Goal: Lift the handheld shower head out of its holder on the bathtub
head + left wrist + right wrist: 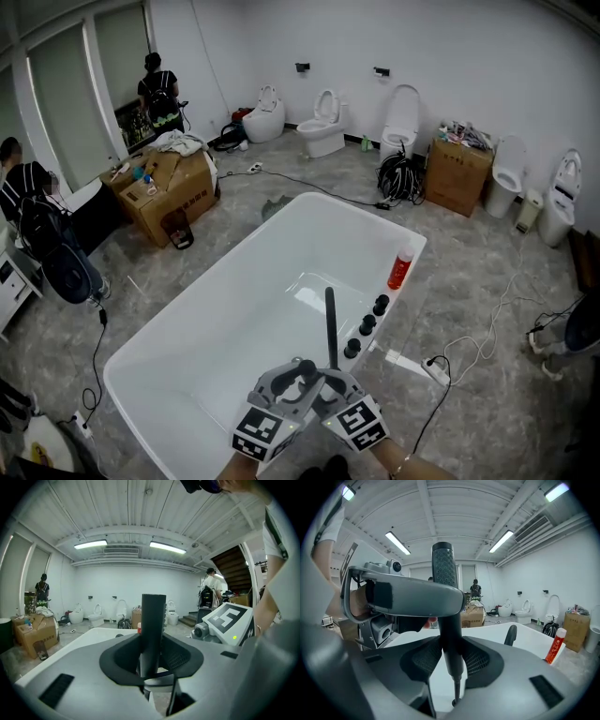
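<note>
White acrylic bathtub [192, 342] fills the middle of the head view, on a grey marbled floor [487, 309], with white walls behind. Five toilets [323, 122] line the far wall. Two cardboard boxes [173, 192], one left, one right. Two people [159, 89] stand at far left. Black cable coil [398, 176] by the right box. On the tub's right rim: one red bottle [400, 269] and three black knobs [367, 324] in a row. One black shower head [330, 323] stands upright over the tub's near end, just beside the knob row; its holder can't be made out. Left tool [305, 375] and right tool [330, 380] meet low on its handle, marker cubes toward the camera.

Left gripper view: ribbed white ceiling with two strip lights [129, 545]. Left tool partly closed, both pads pinching the black handle, which rises straight up between them. Right tool's marker cube sits just to the right. A staircase [234, 566] is at right, with one person near it.

Right gripper view: same ceiling. Right tool is partly closed, pads clamped on the lower handle. The textured head end sticks up above, and the handle's bottom tapers to a thin stem. Left tool crosses the handle just above, also clamped on it. One knob and the red bottle show on the tub rim at right.
</note>
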Demonstrator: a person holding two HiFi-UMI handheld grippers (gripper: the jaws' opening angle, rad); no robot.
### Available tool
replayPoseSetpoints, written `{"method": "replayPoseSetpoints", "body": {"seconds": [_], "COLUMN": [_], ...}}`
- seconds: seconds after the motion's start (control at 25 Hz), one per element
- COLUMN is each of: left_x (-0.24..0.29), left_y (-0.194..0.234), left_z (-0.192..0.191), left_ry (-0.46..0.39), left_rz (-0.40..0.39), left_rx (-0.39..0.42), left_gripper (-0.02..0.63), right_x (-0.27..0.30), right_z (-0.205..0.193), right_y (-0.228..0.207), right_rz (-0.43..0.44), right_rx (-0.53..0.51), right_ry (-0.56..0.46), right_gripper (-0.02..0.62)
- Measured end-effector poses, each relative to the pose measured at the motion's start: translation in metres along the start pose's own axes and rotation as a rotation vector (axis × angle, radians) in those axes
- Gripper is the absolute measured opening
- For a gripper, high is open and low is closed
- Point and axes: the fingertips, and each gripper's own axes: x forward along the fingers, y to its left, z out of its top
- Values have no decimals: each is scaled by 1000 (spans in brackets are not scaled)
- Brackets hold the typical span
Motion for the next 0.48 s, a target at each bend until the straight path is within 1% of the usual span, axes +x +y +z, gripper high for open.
{"method": "replayPoseSetpoints", "body": {"seconds": [0.48], "left_x": [-26], "left_y": [-29], "left_z": [35], "left_ry": [-23], "left_rz": [7], "left_rx": [32], "left_gripper": [152], "right_x": [-36], "right_z": [30], "right_y": [21], "right_rz": [-2], "right_rx": [-5], "right_ry": [-38], "right_gripper": [140]}}
